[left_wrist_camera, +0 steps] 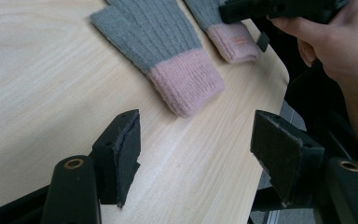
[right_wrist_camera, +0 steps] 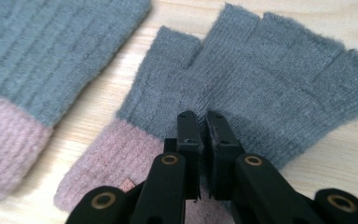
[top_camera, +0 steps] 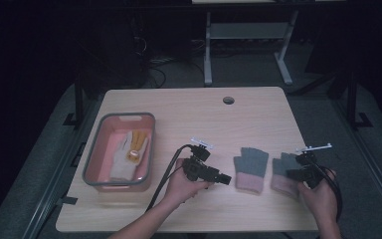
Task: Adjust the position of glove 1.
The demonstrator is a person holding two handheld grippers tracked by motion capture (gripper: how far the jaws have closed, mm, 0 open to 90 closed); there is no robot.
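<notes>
Two grey fingerless gloves with pink cuffs lie flat on the wooden table. The left glove [top_camera: 251,168] [left_wrist_camera: 168,51] [right_wrist_camera: 42,56] rests just ahead of my left gripper [top_camera: 226,179] [left_wrist_camera: 196,154], whose jaws stand wide open and empty short of its cuff. My right gripper [top_camera: 293,174] [right_wrist_camera: 200,116] has its jaws pressed together on the palm of the right glove [top_camera: 281,167] [left_wrist_camera: 233,39] [right_wrist_camera: 270,79], pinching the knit near the cuff. The right gripper's body [left_wrist_camera: 279,9] and a hand [left_wrist_camera: 340,42] show in the left gripper view.
A grey-rimmed pink bin [top_camera: 93,149] stands at the table's left and holds a white and yellow work glove [top_camera: 129,154]. A cable hole [top_camera: 228,100] sits near the far edge. The table's right edge [left_wrist_camera: 270,93] is close to the right glove.
</notes>
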